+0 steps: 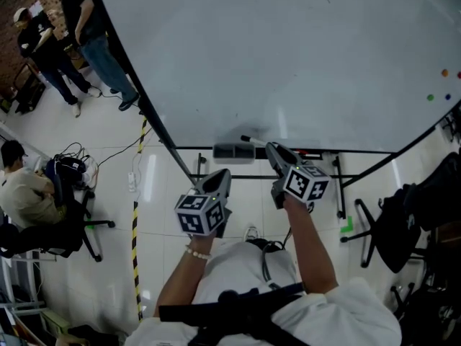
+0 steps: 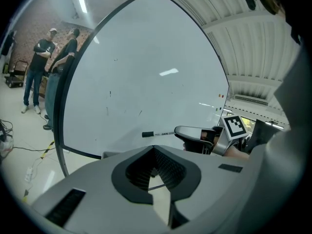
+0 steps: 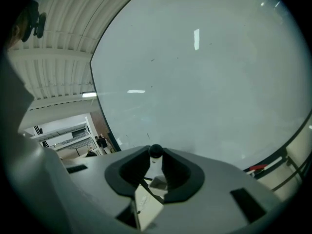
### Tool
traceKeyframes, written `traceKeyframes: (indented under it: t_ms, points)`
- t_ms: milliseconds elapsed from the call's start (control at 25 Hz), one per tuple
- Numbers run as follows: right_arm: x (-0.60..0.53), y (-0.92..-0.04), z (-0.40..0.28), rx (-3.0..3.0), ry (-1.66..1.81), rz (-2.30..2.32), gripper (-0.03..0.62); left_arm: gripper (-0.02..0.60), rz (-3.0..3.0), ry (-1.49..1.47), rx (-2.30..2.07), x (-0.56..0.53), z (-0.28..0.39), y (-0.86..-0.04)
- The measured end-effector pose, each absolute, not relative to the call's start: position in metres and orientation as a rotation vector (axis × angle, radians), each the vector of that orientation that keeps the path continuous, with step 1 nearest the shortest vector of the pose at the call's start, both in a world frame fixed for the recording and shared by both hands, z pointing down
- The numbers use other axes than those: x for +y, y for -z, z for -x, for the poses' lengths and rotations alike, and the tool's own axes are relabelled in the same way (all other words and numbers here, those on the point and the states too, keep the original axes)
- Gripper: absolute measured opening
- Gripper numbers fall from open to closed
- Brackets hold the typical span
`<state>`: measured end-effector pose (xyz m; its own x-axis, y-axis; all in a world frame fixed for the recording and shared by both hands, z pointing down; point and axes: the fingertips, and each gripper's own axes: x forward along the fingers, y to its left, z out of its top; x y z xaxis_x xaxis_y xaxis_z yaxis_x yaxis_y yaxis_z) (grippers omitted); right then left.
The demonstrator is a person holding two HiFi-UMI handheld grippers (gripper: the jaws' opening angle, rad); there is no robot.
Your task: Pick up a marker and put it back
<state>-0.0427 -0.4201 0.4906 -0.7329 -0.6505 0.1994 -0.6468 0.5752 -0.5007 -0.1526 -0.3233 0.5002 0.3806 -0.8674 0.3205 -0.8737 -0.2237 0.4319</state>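
Marker [image 2: 158, 133] held in right gripper [image 1: 272, 150]: jaws closed narrow on the barrel, pen lying along the jaw line so most of its length sticks out forward. In the right gripper view only the round black end shows between the pads, aimed at the whiteboard [image 1: 288, 56]. Judged reason for the lengthwise grip: the free end can be steered to the board's bottom ledge [image 1: 360, 151] without the gripper body meeting the board. Black end sits just in front of the whiteboard's lower edge, above a dark block [image 1: 233, 151] on the ledge; whether it touches the board I cannot tell. Left gripper [image 1: 218, 177] hangs nearer the person than the right one, short of the whiteboard's lower left part; jaws together, nothing between them, so it seems to be only standing by. Pick-up looks done; put-back not yet. A red pen [image 3: 257, 168] lies on the ledge toward the whiteboard's right side, so free ledge lies between it and the block. Edges to mind: the board's dark frame, and the ledge lip, which the pen must clear. Open room is good in front of the whiteboard's middle. Bystanders [image 1: 79, 27] stand well off beyond its left edge, and a chair [image 1: 403, 222] crowds its lower right corner.
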Motion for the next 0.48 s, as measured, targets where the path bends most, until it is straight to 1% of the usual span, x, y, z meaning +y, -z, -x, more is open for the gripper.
traceKeyframes:
  t_ms: [480]
  points:
    - [-0.443,-0.550,0.055,2.812,1.042,1.146,0.082,-0.009,-2.049,-0.068,-1.486,-0.345,0.155,-0.521]
